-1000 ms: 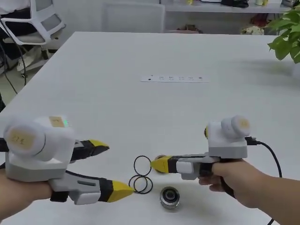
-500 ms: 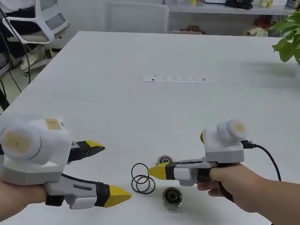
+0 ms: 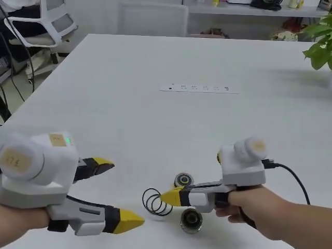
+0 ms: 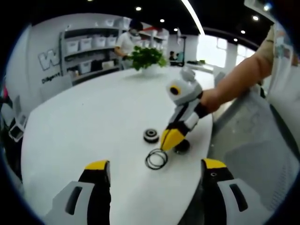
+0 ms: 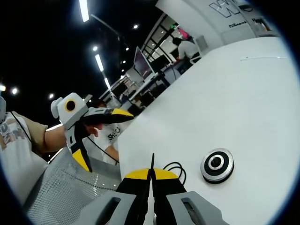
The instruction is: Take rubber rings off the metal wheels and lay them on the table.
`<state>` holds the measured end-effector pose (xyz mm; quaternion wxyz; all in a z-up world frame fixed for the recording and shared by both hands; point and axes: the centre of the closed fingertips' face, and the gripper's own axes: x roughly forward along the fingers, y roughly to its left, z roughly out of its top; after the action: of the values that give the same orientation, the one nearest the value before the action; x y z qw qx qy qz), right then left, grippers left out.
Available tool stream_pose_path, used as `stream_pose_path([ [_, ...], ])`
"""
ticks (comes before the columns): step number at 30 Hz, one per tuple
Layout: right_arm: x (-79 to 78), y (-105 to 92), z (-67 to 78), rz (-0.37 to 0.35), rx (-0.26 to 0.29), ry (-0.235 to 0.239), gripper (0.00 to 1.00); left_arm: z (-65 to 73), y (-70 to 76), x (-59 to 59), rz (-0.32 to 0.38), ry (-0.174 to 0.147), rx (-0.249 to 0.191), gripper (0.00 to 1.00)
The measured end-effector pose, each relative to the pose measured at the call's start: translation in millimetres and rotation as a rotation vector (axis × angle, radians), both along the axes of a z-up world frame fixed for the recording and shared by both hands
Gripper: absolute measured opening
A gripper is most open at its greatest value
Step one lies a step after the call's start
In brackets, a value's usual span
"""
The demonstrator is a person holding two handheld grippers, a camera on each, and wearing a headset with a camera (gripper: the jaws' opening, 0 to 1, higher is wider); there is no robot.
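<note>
Two metal wheels lie near the table's front edge, one just beyond my right gripper and one just in front of it. The right gripper is shut, with a thin black rubber ring standing edge-on between its jaw tips. That ring hangs right over a small pile of black rings on the table. In the right gripper view a wheel lies to the right of the jaws. My left gripper is open and holds nothing, a short way left of the pile.
A white printed strip lies mid-table. A plant stands at the far right and an office chair beyond the far left corner. The right gripper's cable trails right. The white table stretches away bare.
My right gripper has moved left and toward me with the ring, bringing it down onto the pile. The left gripper has dropped slightly. The head camera has also shifted.
</note>
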<state>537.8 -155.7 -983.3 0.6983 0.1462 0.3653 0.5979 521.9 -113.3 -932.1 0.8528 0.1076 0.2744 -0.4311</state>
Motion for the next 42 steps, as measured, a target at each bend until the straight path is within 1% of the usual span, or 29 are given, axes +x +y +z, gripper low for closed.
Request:
stream_pose_path([
  [6, 1.0, -1.2, -4.2, -0.003, -0.011, 0.004, 0.00, 0.1, -0.6, -1.0, -0.001, -0.001, 0.002, 0.80],
  [16, 4.7, -3.3, -10.8, -0.019, -0.030, 0.003, 0.00, -1.5, 2.7, -1.7, 0.009, 0.002, 0.005, 0.80],
  [28, 7.6, -4.7, -15.8, -0.031, -0.048, 0.005, 0.00, -3.2, 1.2, -0.6, 0.007, 0.006, 0.005, 0.80],
  [34, 9.1, -6.4, -18.6, -0.042, -0.050, 0.019, 0.00, -4.9, 0.3, -1.3, 0.005, 0.011, 0.007, 0.79],
  [42, 11.2, -6.4, -22.6, -0.050, -0.064, 0.020, 0.00, -5.2, 1.3, -2.2, 0.007, 0.014, 0.008, 0.79],
])
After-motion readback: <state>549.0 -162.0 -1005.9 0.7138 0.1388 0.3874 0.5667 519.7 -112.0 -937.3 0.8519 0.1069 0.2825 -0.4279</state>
